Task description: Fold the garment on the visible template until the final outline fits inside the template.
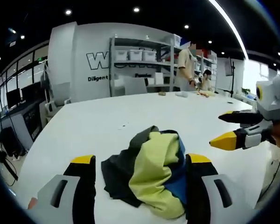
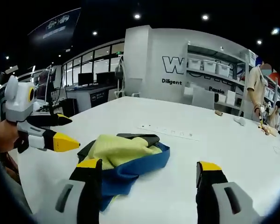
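Observation:
A crumpled garment (image 1: 151, 175) of black, yellow-green and blue cloth lies in a heap on the white table (image 1: 107, 116). In the left gripper view the heap sits between my left gripper's (image 1: 140, 161) wide-apart jaws, which hold nothing. My right gripper (image 1: 216, 129) comes in from the right, open, hovering beside the heap. In the right gripper view the garment (image 2: 123, 156) lies just ahead and left of my open right gripper (image 2: 149, 164), its blue edge reaching the left jaw. The left gripper (image 2: 73, 132) hangs open at the heap's left side.
A white power strip (image 2: 168, 132) lies on the table beyond the garment. Shelves with white bins (image 1: 135, 56) stand against the far wall. A person (image 1: 185, 70) stands at the table's far end with small items nearby. The table edge (image 1: 42, 140) drops off at the left.

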`<state>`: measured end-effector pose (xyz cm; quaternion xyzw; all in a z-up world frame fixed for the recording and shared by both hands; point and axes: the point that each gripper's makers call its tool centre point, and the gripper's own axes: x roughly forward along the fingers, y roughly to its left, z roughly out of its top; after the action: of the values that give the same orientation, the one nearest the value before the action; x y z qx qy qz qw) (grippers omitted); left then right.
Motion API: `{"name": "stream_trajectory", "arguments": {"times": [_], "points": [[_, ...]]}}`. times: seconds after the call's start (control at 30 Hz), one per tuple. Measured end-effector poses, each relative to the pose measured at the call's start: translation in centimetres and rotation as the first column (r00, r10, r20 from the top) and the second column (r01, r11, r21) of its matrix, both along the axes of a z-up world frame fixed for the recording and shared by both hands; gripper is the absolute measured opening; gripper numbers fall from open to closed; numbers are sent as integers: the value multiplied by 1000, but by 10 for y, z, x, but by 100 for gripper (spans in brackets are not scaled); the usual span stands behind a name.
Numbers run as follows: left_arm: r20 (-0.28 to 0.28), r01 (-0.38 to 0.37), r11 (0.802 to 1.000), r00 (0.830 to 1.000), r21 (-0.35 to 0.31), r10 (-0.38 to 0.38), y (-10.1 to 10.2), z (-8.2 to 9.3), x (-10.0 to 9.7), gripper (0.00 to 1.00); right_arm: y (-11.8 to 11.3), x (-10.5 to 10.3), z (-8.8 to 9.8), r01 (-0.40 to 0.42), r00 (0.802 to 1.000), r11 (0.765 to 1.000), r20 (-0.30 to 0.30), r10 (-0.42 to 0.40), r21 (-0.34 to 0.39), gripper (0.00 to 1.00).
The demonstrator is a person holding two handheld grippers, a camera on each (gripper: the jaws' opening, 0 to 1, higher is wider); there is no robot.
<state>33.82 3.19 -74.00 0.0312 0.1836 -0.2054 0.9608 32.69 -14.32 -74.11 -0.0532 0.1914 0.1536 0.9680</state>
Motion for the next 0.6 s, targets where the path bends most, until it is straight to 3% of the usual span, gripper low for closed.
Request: {"name": "stream_trajectory", "arguments": {"times": [0.6], "points": [[-26, -10, 999, 1000, 33, 11, -1, -11, 58, 72, -10, 48, -12, 40, 999, 999, -27, -40, 5, 82]]}}
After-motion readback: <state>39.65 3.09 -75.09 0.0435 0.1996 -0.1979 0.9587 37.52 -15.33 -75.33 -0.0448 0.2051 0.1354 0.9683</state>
